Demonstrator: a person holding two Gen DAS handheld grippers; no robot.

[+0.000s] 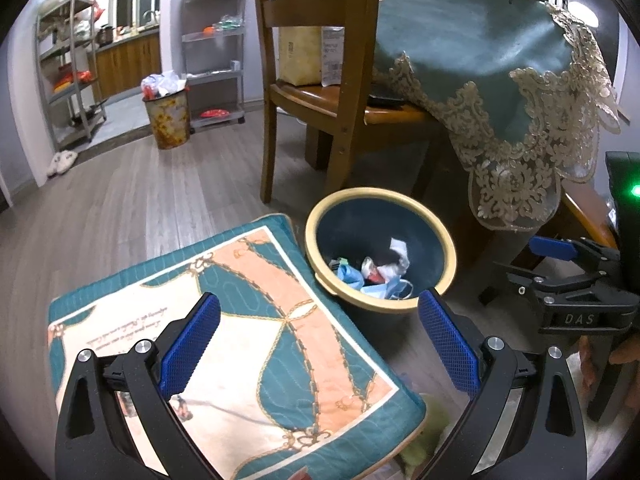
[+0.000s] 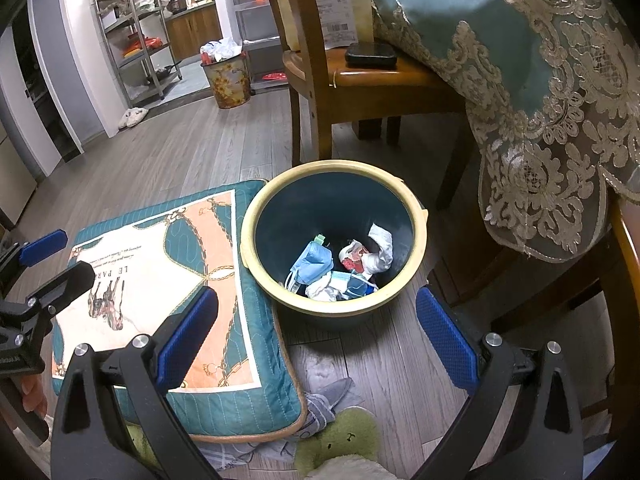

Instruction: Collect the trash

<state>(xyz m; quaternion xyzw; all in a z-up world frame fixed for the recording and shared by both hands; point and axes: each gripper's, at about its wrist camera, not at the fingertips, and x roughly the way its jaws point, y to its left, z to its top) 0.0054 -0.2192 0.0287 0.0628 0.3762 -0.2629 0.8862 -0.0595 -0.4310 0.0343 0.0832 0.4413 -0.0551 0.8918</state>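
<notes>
Cushion touching bin, chair behind

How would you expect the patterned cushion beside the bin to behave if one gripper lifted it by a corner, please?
The cushion looks soft and quilted, so it would probably sag rather than stay flat. It seems bulky yet likely light. It abuts the bin, so dragging might nudge that.
</notes>
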